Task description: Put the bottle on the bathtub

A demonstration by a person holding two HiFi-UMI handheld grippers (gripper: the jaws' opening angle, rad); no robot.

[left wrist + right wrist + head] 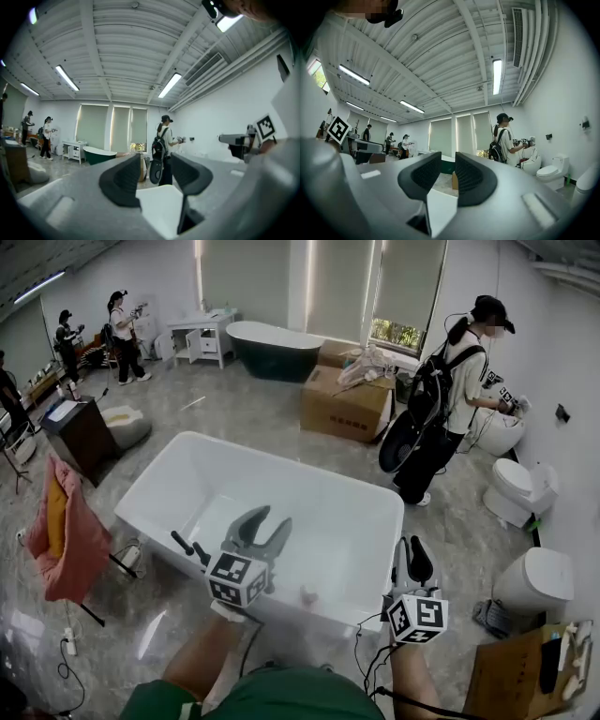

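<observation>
The white bathtub (309, 468) fills the middle of the head view. A small pale thing (307, 596) stands on its near rim, too small to tell whether it is the bottle. My left gripper (272, 518) hovers above the near rim, left of that thing, open and holding nothing. My right gripper (410, 549) hangs over the tub's near right corner. Its jaws stand a narrow gap apart, also empty. In the left gripper view the left gripper (155, 161) points up across the room. The right gripper (448, 159) does the same in the right gripper view.
A person with a backpack (459, 381) stands right of the tub by a toilet (520, 488). Another toilet (544, 582) is at the near right. A cardboard box (345, 404) and a dark green tub (272, 348) lie behind. A pink cloth on a stand (66, 526) is left.
</observation>
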